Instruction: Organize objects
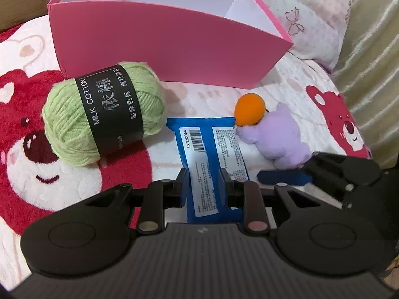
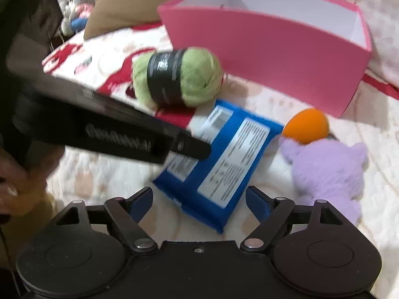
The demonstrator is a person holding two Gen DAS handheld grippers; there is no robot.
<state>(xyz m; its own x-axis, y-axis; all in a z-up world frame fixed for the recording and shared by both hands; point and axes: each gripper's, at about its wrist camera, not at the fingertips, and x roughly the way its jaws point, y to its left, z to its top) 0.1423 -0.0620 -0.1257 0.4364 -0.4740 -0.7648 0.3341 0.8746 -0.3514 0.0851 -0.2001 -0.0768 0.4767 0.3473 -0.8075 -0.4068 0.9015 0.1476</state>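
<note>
The tall pink cardboard box (image 1: 159, 47) with white inner walls is showing no object inside, as far as its visible part tells, so the organizing is only beginning. Four things are lying on the bear-printed blanket (image 1: 22, 174) in front of the box: a green yarn ball with a black paper band (image 1: 104, 114), a flat blue plastic packet with white labels (image 1: 212, 154), an orange ball (image 1: 250, 109) and a lilac plush toy (image 1: 276, 137). The left gripper (image 1: 204, 186) is pinching the near end of the blue packet, the end farthest from the box. The right gripper (image 2: 199, 203) is hovering with fingers spread wide and is holding nothing.
</note>
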